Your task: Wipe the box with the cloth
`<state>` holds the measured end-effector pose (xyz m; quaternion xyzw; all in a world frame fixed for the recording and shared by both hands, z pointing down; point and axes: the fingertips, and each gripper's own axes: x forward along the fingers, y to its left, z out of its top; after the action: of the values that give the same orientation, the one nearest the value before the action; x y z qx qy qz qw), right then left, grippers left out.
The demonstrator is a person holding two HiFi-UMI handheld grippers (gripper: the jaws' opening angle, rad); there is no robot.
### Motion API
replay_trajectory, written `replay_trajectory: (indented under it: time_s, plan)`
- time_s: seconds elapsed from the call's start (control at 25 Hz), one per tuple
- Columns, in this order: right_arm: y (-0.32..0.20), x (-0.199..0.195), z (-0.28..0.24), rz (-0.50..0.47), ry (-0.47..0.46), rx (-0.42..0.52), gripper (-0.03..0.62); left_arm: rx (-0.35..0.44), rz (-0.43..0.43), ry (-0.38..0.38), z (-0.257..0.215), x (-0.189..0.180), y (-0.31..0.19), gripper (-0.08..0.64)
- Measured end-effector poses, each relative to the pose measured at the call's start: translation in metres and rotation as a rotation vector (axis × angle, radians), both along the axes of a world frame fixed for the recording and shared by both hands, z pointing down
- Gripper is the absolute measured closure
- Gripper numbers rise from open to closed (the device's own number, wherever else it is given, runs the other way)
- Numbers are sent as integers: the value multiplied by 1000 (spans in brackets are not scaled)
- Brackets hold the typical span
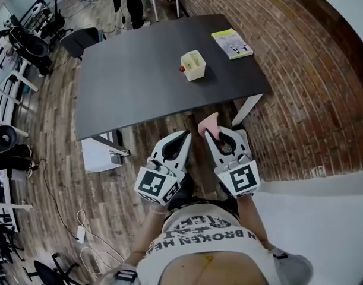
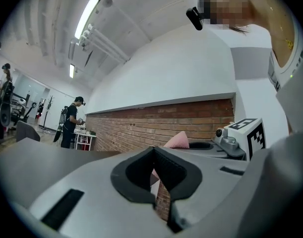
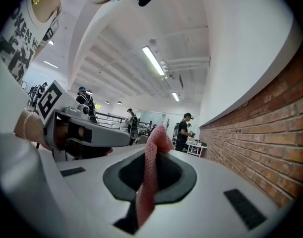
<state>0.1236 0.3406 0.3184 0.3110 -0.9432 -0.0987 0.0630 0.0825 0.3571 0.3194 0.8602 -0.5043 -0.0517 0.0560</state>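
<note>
Right gripper view | right claw (image 3: pixel 151 151) pinches cloth (image 3: pixel 147 182) | lengthwise along jaws, tip forward

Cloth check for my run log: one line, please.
right gripper shut on cloth | left gripper shut, empty | box on table, untouched

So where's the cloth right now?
Head view: the cloth is clamped in the right gripper, lower centre, short of the table, apart from the box.

Mesh-textured cloth (image 3: pixel 148 182), matt table (image 1: pixel 139 82)
</note>
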Motion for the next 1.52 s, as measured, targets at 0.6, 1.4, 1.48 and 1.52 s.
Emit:
replay_trajectory:
  time_s: [0.6, 1.4, 1.48, 1.52]
  plan:
    - [-144, -97, 21, 56, 38, -42, 575, -53, 87, -5, 16, -87, -145, 552]
    - [-345, -124, 26, -93, 70, -106, 575, -127, -26, -51, 36, -109, -337, 552]
    - [-359, -117, 31, -91, 73, -117, 575, -138, -22, -70, 43, -105, -349, 552]
    - [-366, -114, 34, -88, 79, -119, 575, -145, -16, -82, 48, -102, -354, 552]
